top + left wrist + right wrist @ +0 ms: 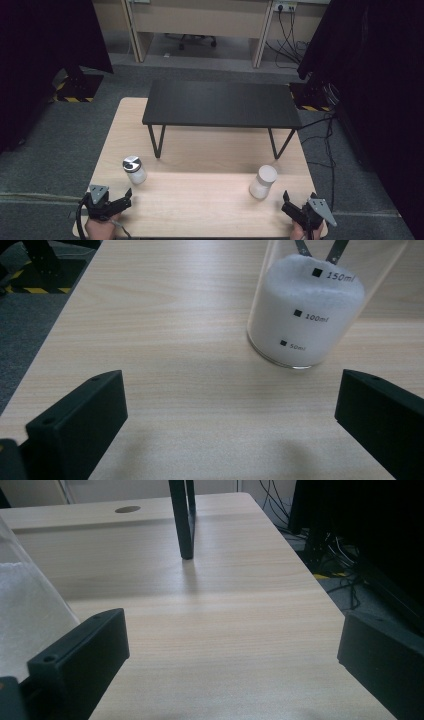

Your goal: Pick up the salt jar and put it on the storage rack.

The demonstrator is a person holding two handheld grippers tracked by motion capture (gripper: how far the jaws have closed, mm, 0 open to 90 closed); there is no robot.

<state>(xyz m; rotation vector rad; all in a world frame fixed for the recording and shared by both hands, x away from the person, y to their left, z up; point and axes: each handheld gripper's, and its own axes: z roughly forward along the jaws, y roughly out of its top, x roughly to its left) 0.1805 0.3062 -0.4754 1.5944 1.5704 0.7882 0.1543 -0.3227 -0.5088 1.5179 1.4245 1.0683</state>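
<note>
No step has begun, by the look of it. The left gripper (112, 204) at seven o'clock and the right gripper (300, 209) at five o'clock sit low on the desk (200, 205), fingers apart and empty. The lidded jar (134, 170) stands just beyond the left gripper, the white-capped jar (263, 182) near the right. A first grasp would need either gripper centred on its jar. The left gripper view reveals volume marks and white powder; the high view shows the black shelf (220, 103) at twelve o'clock.
</note>
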